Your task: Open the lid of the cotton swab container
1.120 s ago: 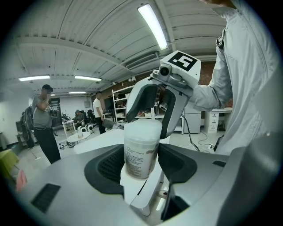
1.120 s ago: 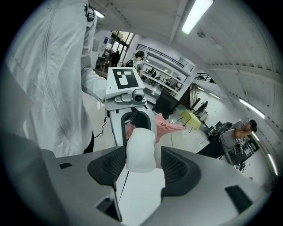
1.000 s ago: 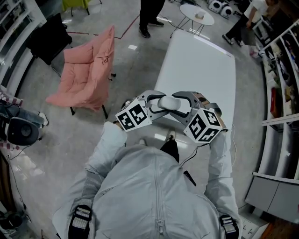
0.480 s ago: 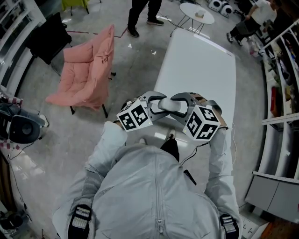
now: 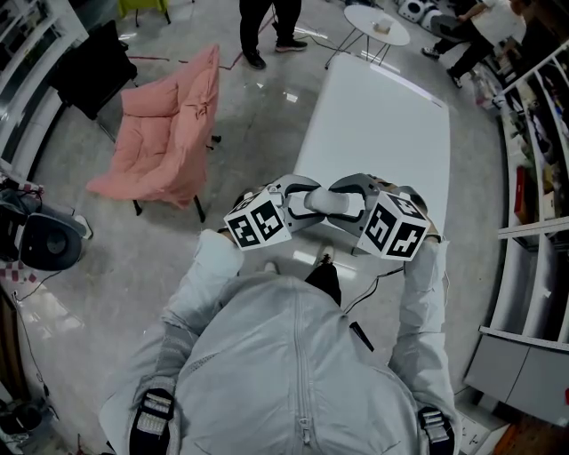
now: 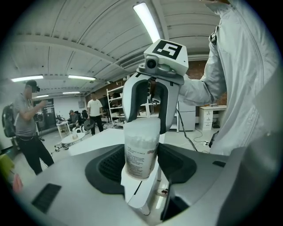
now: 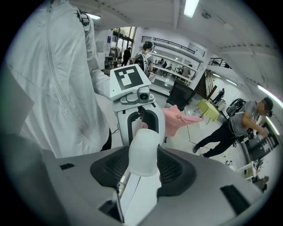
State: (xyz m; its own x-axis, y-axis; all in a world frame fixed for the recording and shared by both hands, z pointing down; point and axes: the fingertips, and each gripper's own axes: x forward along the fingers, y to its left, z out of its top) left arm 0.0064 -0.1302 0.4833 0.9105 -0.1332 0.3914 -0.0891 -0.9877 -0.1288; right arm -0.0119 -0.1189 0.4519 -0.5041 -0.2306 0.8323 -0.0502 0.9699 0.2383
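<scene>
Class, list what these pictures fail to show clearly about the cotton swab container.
- Clear cylindrical plastic cotton swab container: label print too small and blurred, left gripper view.
- Container body: right gripper view, hidden behind its white domed lid.
- Lid seam: head view, too small.

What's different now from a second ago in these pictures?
The right gripper has just been closing its jaws on the lid, which sits between them. It has also tipped slightly, its marker cube edging right in the head view. A bystander at the top has stepped left. Unchanged: the left gripper grips the cotton swab container over the white table, lid on.
</scene>
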